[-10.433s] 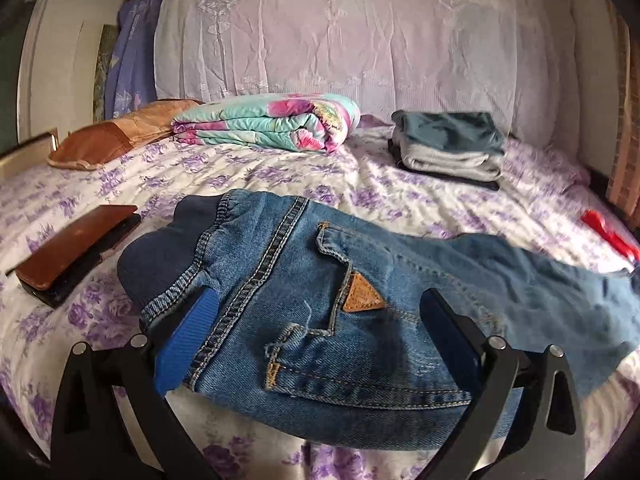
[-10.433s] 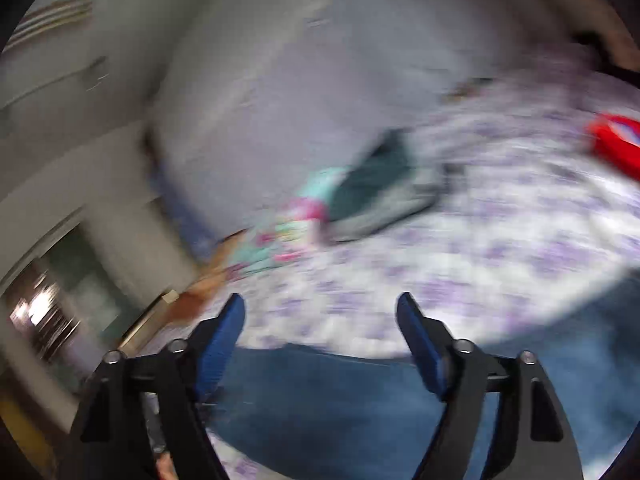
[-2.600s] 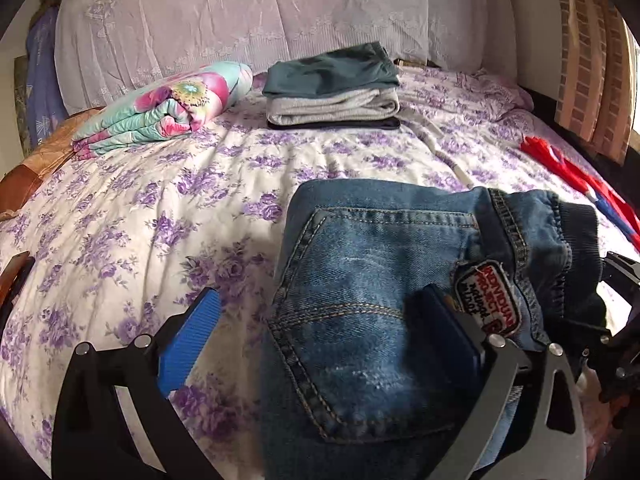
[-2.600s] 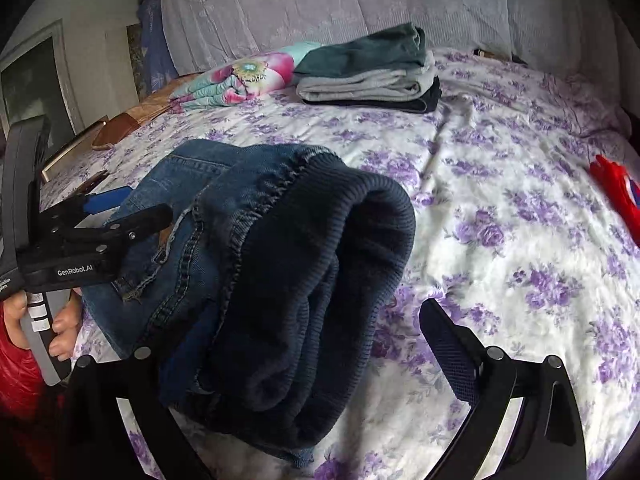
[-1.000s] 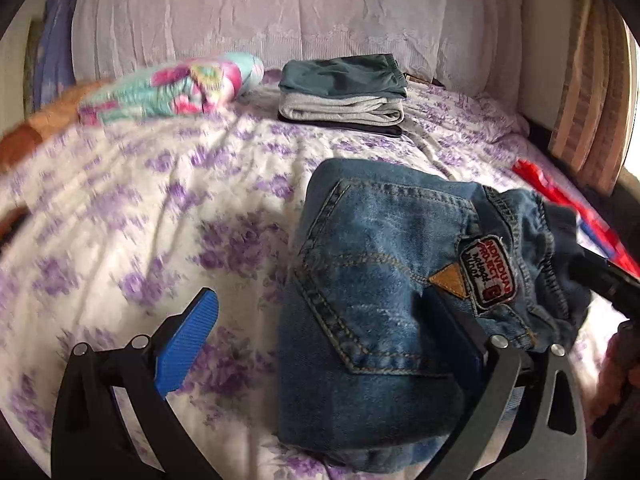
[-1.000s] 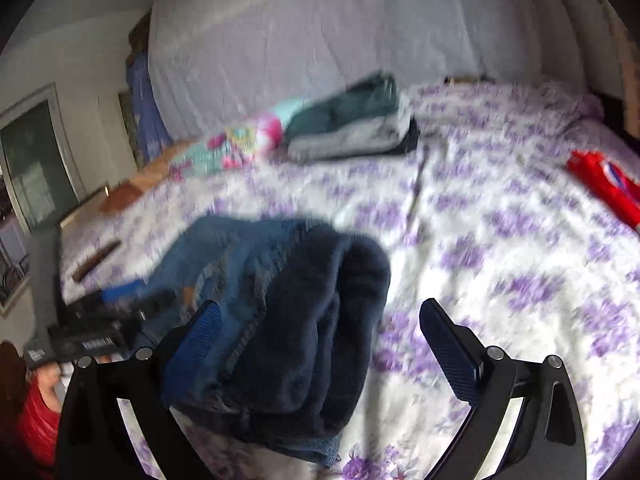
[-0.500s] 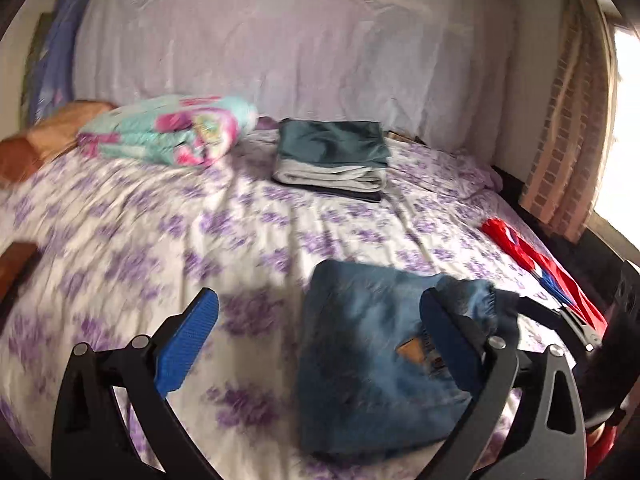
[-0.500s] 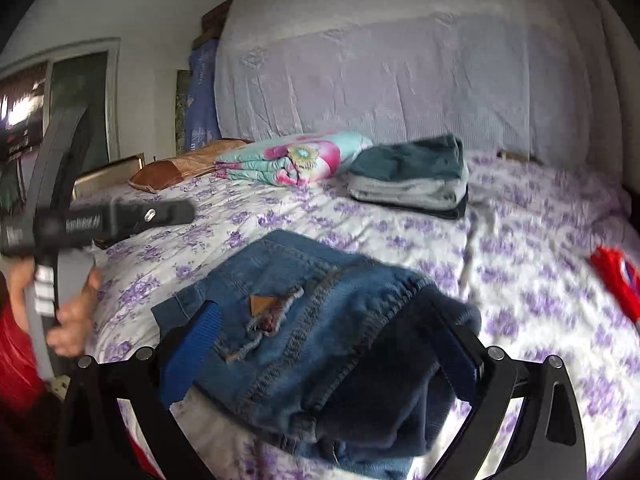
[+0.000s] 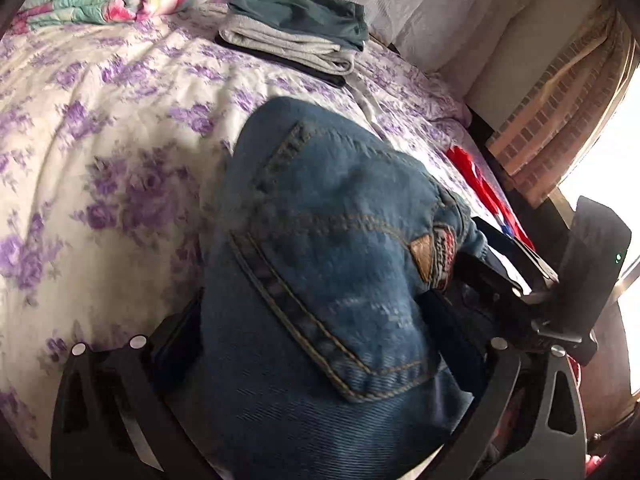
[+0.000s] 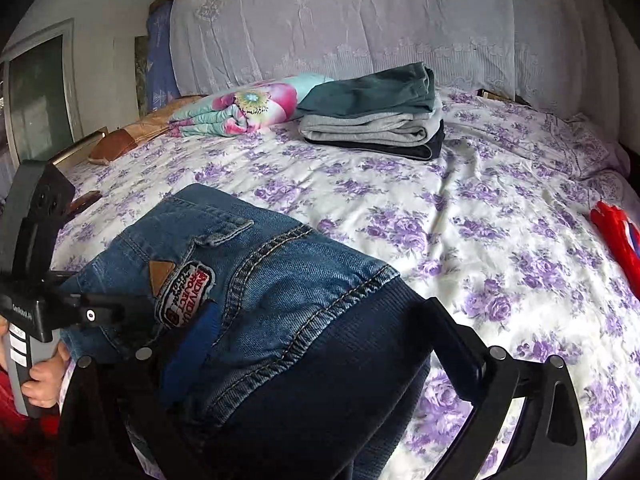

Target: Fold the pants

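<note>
While the folded jeans point(image 9: 320, 280) are held as a thick bundle above the flowered bed point(image 10: 460, 208), they are seen to fill the whole span between the fingers of both tools. The left gripper point(image 9: 320, 344) is closed around the denim body of the bundle, with the pocket seam lying just ahead of its fingers point(image 9: 460, 320); the right gripper point(image 10: 320, 332) is closed around the dark ribbed waistband end, with the sewn patch just beside its blue finger point(image 10: 200, 332). A stack of folded clothes point(image 10: 372, 124) and a rolled floral blanket point(image 10: 244, 110) are seen well beyond the fingertips, and a red cloth point(image 10: 620, 236) lies far to the right. It is judged that only placement is left. The layers could slide apart if either grip is loosened unevenly, since the bundle is bulky and only squeezed from the sides; the fold could also be dragged open if it is lowered at a tilt.
</note>
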{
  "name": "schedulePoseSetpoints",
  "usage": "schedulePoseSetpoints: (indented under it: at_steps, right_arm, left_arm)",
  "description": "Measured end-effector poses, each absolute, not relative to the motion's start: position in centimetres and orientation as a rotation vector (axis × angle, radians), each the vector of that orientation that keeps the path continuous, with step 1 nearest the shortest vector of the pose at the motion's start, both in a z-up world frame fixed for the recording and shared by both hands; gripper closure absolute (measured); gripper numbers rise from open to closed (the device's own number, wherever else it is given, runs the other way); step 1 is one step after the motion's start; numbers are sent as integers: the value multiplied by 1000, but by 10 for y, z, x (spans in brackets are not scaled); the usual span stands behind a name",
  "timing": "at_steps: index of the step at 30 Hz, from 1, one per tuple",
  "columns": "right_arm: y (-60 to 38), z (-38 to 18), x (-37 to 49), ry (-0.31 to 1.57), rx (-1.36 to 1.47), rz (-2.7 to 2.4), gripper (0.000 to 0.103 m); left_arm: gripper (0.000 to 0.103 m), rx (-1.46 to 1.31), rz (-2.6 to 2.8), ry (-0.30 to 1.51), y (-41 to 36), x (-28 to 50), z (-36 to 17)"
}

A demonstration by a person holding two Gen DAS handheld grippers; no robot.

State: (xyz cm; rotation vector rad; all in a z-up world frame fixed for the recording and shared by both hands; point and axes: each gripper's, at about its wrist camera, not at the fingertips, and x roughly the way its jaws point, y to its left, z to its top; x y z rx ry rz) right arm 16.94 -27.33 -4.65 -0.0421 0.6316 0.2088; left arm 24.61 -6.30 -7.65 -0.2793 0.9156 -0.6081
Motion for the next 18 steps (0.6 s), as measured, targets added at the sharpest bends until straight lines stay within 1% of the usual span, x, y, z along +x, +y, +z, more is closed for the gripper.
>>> schedulePoseSetpoints:
  at_steps: [4, 7, 10, 13, 18]
  right_arm:
    - [-272, -43, 167, 619, -39, 217, 3]
    - [-277, -48, 164, 611, -17, 230, 3]
    - [-281, -48, 161, 600, 8, 238, 3]
    - [-285, -47, 158, 582, 33, 258, 3]
    - [-289, -47, 157, 579, 63, 270, 3]
  left_arm:
    - [4, -266, -563, 863, -59, 229, -70]
    - [5, -324, -568, 843, -38, 214, -64]
    - [5, -373, -556, 843, -13, 203, -63]
    - [5, -419, -574, 874, 1, 199, -76]
    - [5, -339, -573, 751, -2, 158, -73]
